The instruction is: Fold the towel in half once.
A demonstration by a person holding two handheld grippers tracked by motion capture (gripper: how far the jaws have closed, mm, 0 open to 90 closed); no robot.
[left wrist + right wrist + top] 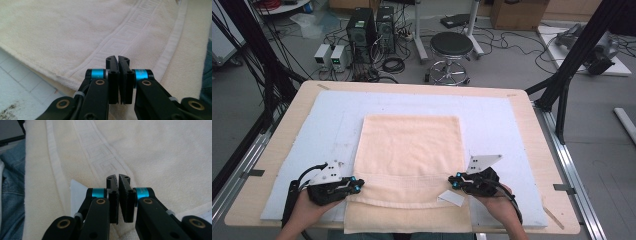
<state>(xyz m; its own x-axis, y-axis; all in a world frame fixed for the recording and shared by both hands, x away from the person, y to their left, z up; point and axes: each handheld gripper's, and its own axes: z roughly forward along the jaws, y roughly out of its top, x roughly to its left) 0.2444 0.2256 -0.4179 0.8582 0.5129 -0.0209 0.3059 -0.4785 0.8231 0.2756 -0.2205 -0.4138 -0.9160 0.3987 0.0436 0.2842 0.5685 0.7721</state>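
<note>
A cream towel [412,145] lies folded on the mat, its near end hanging over the table's front edge. A hem and a woven key-pattern band [120,32] run across it near me. My left gripper [358,185] sits at the towel's near left edge, jaws pressed together with no cloth between them [118,58]. My right gripper [453,181] sits at the near right edge, also shut and holding nothing [118,177]. A white label [452,198] pokes out of the towel just below the right gripper [77,192].
The towel rests on a pale blue mat [337,115] covering a wooden table [532,130]. Beyond the far edge stand a black stool [451,47] and computer towers [362,27] with cables. The person's jeans [10,182] are below the front edge.
</note>
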